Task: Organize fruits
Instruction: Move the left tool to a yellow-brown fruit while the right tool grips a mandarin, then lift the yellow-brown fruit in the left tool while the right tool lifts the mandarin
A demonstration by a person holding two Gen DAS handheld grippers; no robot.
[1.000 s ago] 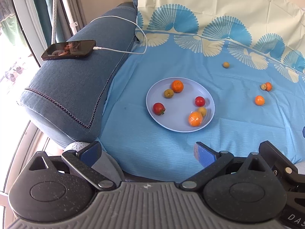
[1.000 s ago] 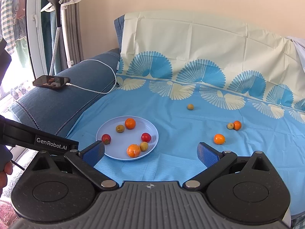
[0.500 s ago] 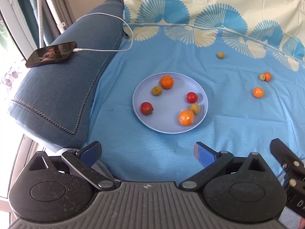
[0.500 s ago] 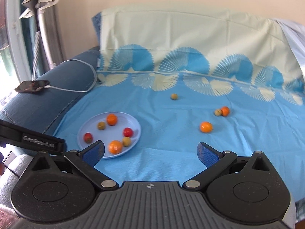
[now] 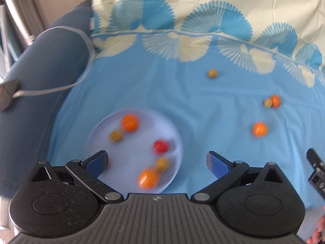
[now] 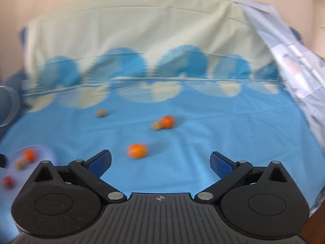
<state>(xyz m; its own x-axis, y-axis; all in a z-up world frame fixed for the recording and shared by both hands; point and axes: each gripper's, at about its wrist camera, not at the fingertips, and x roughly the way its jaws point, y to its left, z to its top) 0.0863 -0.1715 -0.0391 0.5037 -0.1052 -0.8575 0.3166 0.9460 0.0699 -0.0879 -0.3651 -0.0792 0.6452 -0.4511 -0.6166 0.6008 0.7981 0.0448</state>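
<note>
A pale blue plate (image 5: 101, 130) lies on the blue sheet and holds several small fruits, among them an orange (image 5: 130, 122) and a red tomato (image 5: 160, 146). Loose on the sheet are an orange (image 5: 259, 129), an orange-and-green pair (image 5: 272, 101) and a green fruit (image 5: 212, 73). My left gripper (image 5: 157, 161) is open and empty above the plate's near edge. My right gripper (image 6: 160, 161) is open and empty, just short of the loose orange (image 6: 137, 150); the pair (image 6: 163, 122), the green fruit (image 6: 101, 113) and the plate (image 6: 43, 151) also show there.
A dark blue sofa arm (image 5: 40, 71) with a white cable (image 5: 61, 87) and a phone (image 5: 6, 95) borders the left. A pale sheet covers the backrest (image 6: 142, 30). A light cloth (image 6: 294, 77) hangs at the right. The right gripper's edge (image 5: 316, 170) shows in the left wrist view.
Both grippers have moved forward and to the right over the sheet. The plate has slid toward the left in both views; the loose orange is now near the right gripper. Both stay open.
</note>
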